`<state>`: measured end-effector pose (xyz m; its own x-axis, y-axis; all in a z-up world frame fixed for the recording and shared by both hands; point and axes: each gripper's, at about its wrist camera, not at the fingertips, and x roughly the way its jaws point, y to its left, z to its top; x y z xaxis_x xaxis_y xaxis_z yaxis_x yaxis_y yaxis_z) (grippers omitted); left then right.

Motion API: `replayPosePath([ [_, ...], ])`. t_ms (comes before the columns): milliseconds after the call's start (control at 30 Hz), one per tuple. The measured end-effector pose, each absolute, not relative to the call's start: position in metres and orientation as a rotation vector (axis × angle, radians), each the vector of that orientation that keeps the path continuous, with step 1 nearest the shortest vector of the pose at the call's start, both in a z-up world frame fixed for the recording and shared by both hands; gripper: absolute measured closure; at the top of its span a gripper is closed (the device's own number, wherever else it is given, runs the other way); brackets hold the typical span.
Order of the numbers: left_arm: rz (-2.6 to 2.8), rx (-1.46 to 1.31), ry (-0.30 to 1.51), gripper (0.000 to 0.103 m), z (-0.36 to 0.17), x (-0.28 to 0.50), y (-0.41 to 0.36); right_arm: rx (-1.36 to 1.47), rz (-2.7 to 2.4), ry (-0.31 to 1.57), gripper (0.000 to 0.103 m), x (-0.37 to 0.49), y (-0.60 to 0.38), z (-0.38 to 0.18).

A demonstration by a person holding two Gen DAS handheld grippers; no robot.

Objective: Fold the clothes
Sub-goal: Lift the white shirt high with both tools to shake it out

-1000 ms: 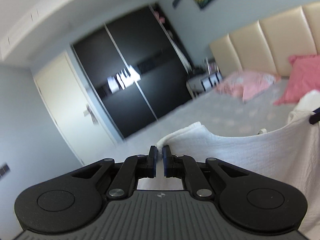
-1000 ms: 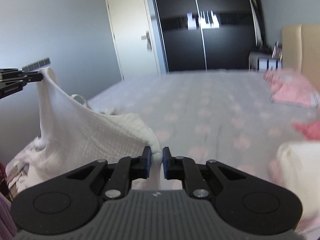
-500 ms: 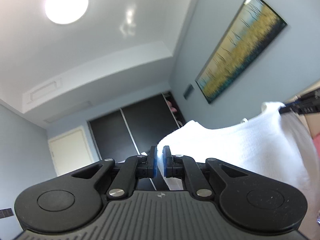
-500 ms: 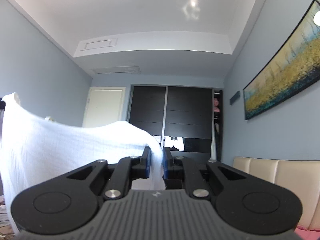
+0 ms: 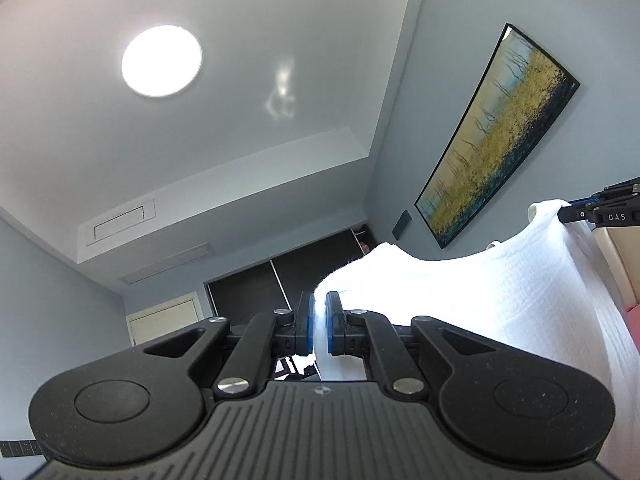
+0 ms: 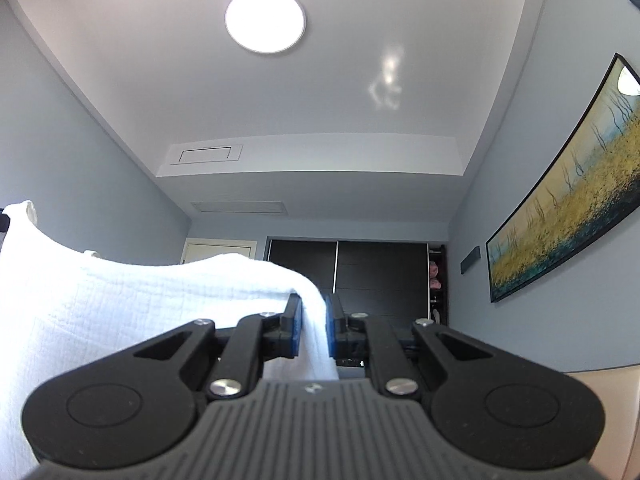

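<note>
- White garment (image 5: 480, 304): a textured white cloth, held in the air and stretched between the two tools. In the left wrist view it fills the lower right of the frame; in the right wrist view (image 6: 132, 308) it fills the lower left. Its upper edge sags slightly between the two held points.
- Left hand-held gripper (image 5: 318, 328): jaws drawn narrow and clamped on one upper corner of the white garment; cloth shows between the blue pads and hangs below them at lower centre of the frame.
- Right hand-held gripper (image 6: 311, 332): jaws narrow and closed on a thicker bunch of the same garment, a fold of it running down between the pads. The same tool appears at the right edge of the left wrist view (image 5: 600, 214), pinching the far corner.
- At the far left edge of the right wrist view the garment's other corner rises to a point; the tool holding it there is almost wholly cut off, so little can be said of it.
- Both cameras are tilted upward. A round ceiling light (image 6: 265, 20) sits at upper centre, lit.
- A ceiling vent (image 6: 206, 155) lies left of centre.
- A dark sliding wardrobe (image 6: 372, 276) stands at the far wall, centre of frame, with a pale door (image 6: 218, 250) to its left.
- A framed painting (image 5: 500, 136) in yellow and teal hangs on the right wall.
- A cream headboard (image 6: 600, 400) shows at lower right.
</note>
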<state>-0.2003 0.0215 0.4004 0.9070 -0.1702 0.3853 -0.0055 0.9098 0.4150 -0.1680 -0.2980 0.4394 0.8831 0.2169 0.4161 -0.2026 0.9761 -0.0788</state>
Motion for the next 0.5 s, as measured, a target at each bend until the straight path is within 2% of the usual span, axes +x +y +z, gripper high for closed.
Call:
replayPosePath([
  [300, -0.066, 0.452, -0.462, 0.099, 0.400, -0.246, 0.021, -0.012, 0.262, -0.481, 0.089, -0.213, -0.301, 0.443],
  [500, -0.063, 0.450, -0.401, 0.099, 0.400, -0.234, 0.028, -0.015, 0.288, -0.501, 0.089, -0.218, -0.296, 0.447],
])
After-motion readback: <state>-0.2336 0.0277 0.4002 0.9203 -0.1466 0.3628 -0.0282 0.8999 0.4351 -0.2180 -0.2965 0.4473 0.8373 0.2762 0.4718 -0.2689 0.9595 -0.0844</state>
